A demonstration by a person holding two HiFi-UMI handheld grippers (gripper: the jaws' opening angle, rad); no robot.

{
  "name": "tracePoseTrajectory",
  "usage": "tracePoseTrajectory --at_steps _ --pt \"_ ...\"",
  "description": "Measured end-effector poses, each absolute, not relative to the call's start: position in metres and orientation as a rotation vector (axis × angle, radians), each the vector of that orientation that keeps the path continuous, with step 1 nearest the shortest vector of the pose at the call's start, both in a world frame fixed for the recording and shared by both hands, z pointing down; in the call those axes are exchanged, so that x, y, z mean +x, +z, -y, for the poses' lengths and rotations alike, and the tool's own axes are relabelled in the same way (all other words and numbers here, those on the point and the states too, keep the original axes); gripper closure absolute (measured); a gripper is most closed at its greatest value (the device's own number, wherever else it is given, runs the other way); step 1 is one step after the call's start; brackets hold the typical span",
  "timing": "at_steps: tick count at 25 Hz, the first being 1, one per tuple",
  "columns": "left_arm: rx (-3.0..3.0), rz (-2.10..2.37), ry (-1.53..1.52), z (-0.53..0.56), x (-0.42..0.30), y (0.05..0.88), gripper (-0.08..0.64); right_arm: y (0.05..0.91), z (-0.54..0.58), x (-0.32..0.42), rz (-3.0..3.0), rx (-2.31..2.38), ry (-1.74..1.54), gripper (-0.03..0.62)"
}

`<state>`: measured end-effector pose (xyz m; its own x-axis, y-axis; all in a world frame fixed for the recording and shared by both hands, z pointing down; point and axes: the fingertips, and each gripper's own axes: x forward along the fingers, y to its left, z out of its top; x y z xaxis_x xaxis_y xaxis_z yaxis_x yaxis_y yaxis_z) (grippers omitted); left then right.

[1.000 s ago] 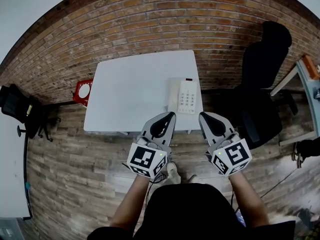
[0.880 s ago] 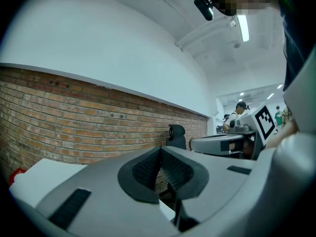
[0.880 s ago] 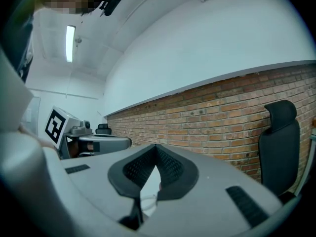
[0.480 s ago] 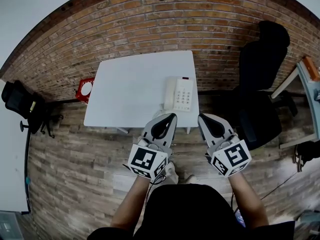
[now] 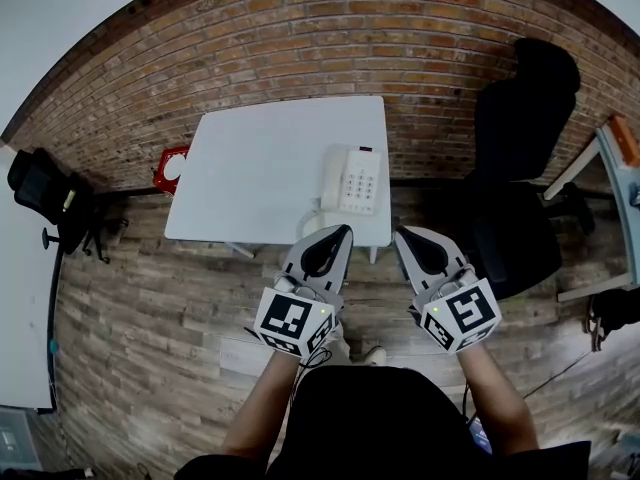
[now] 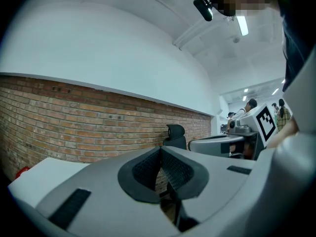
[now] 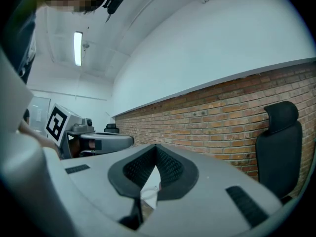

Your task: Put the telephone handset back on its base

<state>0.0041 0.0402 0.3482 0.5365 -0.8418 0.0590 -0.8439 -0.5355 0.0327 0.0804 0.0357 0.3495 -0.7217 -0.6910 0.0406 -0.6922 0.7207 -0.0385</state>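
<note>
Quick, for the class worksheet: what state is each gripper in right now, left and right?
Left gripper: closed, holding nothing.
Right gripper: closed, holding nothing.

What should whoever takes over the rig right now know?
Left gripper: shut, empty, at the table's near edge.
Right gripper: shut, empty, beside the left one.
Telephone base: at the table's near right corner. Handset lies along its left side; whether it is seated is unclear from the head view.
Done: nothing visible.
Left to do: open a gripper, grip the handset, seat it on the base.
</note>
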Motion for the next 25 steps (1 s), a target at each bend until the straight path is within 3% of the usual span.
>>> tracePoseTrajectory --at_steps 25 --pt "2.686 1.510 0.089 -0.040 -0.013 0.347 0.551 0.350 -0.027 0.060 2.914 1.141 0.118 0.580"
